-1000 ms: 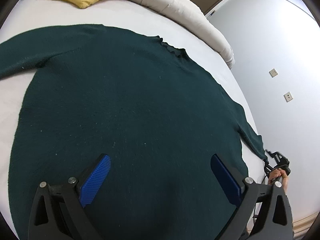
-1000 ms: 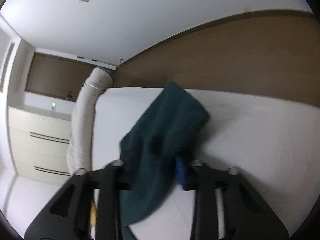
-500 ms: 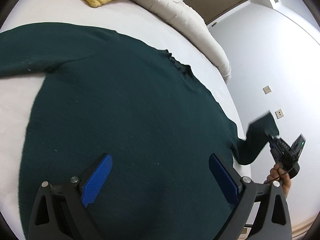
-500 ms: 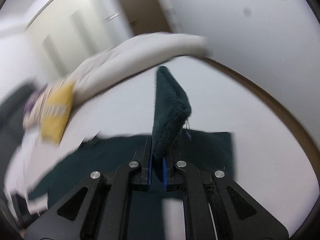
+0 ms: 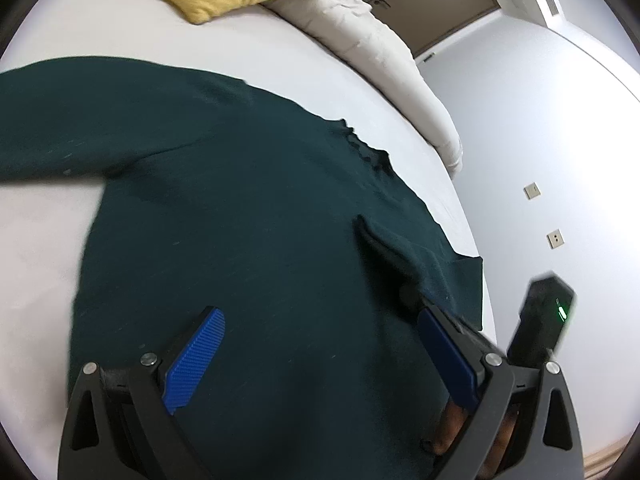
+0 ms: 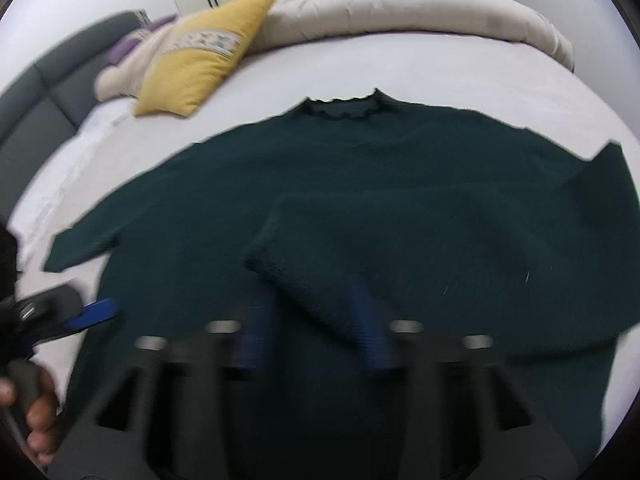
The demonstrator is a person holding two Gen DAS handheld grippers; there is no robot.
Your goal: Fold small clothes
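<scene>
While the dark green sweater (image 6: 400,184) lies flat on the white bed (image 6: 400,64), its sleeve (image 6: 320,264) folded across, the right gripper (image 6: 312,344) has just been opening over it, and the left gripper (image 5: 320,344) hangs wide and empty.

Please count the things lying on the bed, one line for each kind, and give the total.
Dark green sweater: 1
Yellow cushion: 1
Beige duvet, rolled along the far edge: 1
Pale cushion with a purple patch, partly hidden behind the yellow one: 1
Total: 4
</scene>
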